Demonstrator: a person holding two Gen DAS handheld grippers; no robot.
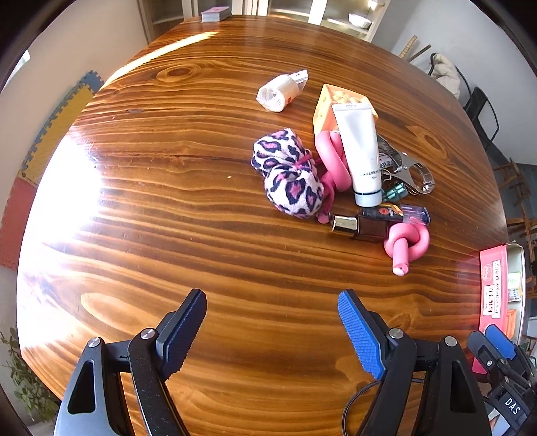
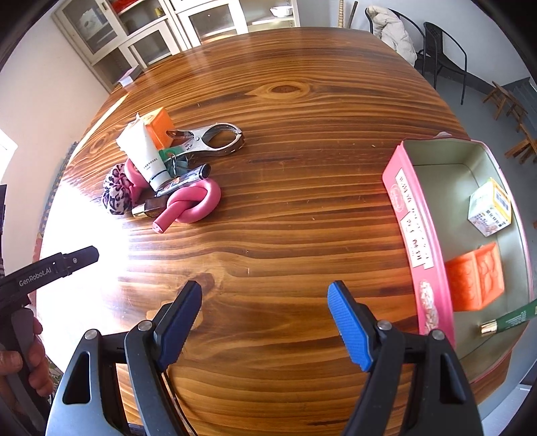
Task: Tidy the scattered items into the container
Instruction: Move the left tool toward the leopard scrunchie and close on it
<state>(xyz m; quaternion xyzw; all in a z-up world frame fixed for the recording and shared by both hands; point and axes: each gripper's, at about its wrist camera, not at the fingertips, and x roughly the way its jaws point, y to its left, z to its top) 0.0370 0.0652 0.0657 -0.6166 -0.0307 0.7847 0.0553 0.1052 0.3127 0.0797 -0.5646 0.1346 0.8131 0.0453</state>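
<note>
A heap of items lies on the wooden table [image 1: 201, 208]: a leopard-print scrunchie [image 1: 287, 172], a white tube [image 1: 360, 154], an orange box [image 1: 330, 104], two knotted pink foam rollers [image 1: 406, 243], a dark bottle with a gold cap [image 1: 360, 228], a metal clip [image 1: 414, 172], and a wrapped white roll [image 1: 280, 90] apart. The heap also shows in the right wrist view [image 2: 188, 201]. My left gripper [image 1: 272, 332] is open and empty, short of the heap. My right gripper [image 2: 265, 322] is open and empty, left of the pink tin [image 2: 407, 214].
The tin holds a white-yellow box [image 2: 491, 211], an orange box [image 2: 475, 280] and a green tube [image 2: 506, 320]. The tin sits at the table's right edge [image 1: 496, 285]. A card deck [image 1: 215, 14] lies at the far edge. Chairs [image 2: 443, 50] stand beyond the table.
</note>
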